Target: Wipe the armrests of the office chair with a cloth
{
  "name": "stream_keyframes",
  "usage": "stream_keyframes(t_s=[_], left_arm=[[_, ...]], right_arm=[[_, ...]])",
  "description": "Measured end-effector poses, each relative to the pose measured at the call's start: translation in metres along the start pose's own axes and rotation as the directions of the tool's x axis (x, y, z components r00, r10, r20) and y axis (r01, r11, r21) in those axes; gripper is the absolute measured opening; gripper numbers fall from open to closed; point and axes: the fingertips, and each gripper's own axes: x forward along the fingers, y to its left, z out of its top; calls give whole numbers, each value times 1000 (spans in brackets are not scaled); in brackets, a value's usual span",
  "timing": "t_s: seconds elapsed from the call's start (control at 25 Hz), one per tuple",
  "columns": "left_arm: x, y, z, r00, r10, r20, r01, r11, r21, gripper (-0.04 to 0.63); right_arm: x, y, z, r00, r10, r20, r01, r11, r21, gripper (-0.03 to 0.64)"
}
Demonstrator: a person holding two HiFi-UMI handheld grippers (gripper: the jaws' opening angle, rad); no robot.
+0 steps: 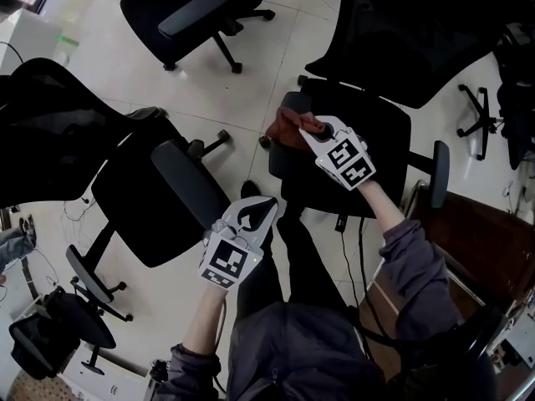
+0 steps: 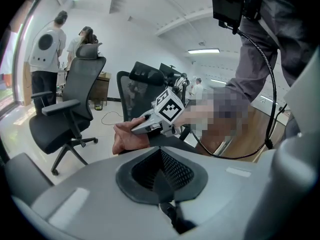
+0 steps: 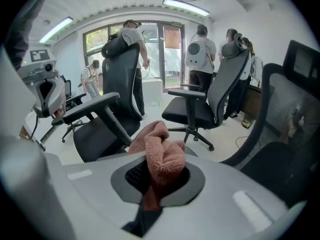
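Observation:
The office chair (image 1: 368,153) stands right in front of me, its right armrest (image 1: 439,174) bare. My right gripper (image 1: 316,126) is shut on a rust-brown cloth (image 1: 290,129), which lies on the chair's left armrest (image 1: 280,164). In the right gripper view the cloth (image 3: 161,156) bunches up between the jaws. My left gripper (image 1: 257,210) hovers shut and empty, lower left of that armrest, by my legs. The left gripper view looks over its own jaws at the right gripper (image 2: 167,111) and the cloth (image 2: 127,136).
A second black chair (image 1: 155,195) stands close on the left, its armrest (image 1: 188,182) near my left gripper. Another chair (image 1: 196,7) stands at the top. A brown wooden desk (image 1: 472,236) is at the right. Several people (image 3: 202,54) stand by the far window.

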Motion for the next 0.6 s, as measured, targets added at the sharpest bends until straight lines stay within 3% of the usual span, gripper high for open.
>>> stream_keyframes(t_s=[0.32, 0.6], left_arm=[[6, -3, 6, 1000, -11, -6, 11, 1000, 14, 14], [11, -9, 9, 1000, -16, -8, 16, 1000, 20, 14]], right_arm=[[-10, 24, 2, 999, 23, 23, -22, 999, -40, 18], [-37, 64, 11, 992, 102, 69, -99, 994, -53, 18]])
